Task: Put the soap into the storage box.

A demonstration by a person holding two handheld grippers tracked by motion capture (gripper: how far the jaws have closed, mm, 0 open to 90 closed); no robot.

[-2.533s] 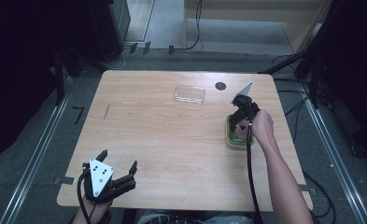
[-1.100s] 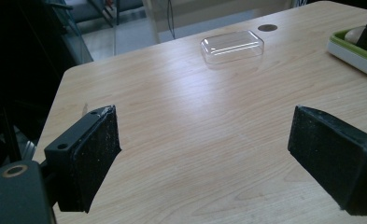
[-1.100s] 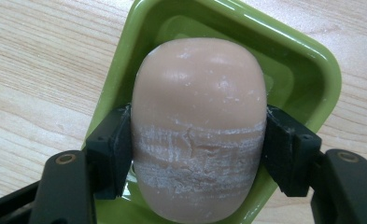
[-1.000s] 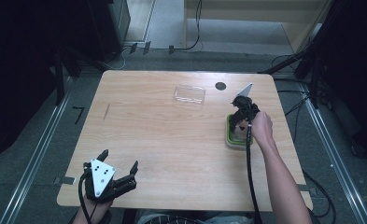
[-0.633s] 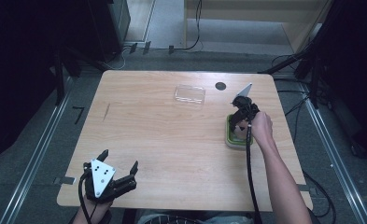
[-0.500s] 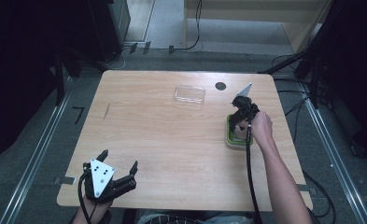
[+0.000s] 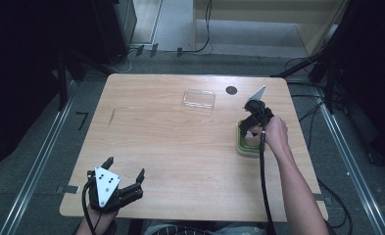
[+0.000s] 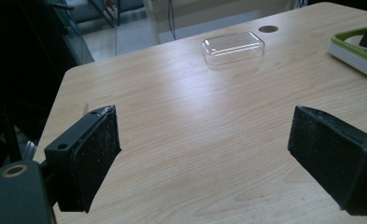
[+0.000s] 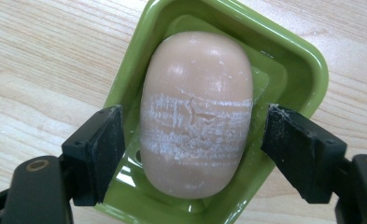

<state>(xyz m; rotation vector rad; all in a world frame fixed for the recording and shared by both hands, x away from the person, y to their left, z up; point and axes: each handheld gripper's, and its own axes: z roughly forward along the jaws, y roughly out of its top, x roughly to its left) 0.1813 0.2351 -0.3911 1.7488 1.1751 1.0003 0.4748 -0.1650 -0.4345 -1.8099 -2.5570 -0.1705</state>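
In the green soap dish (image 9: 307,60), a pale pink bar of soap (image 9: 197,112) was seen lying lengthwise, its middle band scuffed white. The right gripper (image 9: 193,149) was held directly over the dish, its jaws having just been opening; the soap lay between them with a gap on each side, so nothing was clamped. A pad could be caught on the dish's raised rim if the gripper were lifted at a slant, and the dish dragged across the table (image 7: 180,142). Well away from the dish, at the table's near edge, the left gripper (image 7: 124,169) was held with jaws wide apart and empty. Beyond the dish, toward the table's far edge, a clear plastic lid (image 7: 199,99) was left lying.
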